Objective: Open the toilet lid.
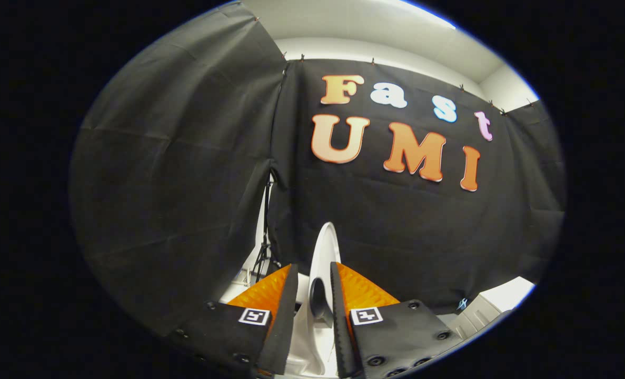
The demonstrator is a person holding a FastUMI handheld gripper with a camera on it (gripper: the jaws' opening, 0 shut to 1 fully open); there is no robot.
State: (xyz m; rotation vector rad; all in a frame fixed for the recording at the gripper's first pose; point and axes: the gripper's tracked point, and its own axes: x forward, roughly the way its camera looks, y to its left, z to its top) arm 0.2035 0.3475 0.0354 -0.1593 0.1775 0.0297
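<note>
Two fingers of the claw (314,295) are seen nearest, drawn close together with the white toilet lid (325,252) standing edge-on between them. The lid edge is pinched: the right finger lies against it, and the left finger appears to press the opposite face, though a thin gap on that side cannot be ruled out. A dark, rounded piece (318,299) is seen on the lid between the fingers; its nature cannot be told.

The lid is presented nearly upright, its curved rim rising just beyond the fingertips. This posture suggests that the lid is already raised most of the way, and that the grip is kept on the rim so the lid can be guided rather than dropped. More white surface of the toilet (307,347) is visible below, between the finger bases.

Farther off, a black stand (264,247) is placed at a gap in the black cloth wall (407,226). A white block (494,305) is seen low to the right.
</note>
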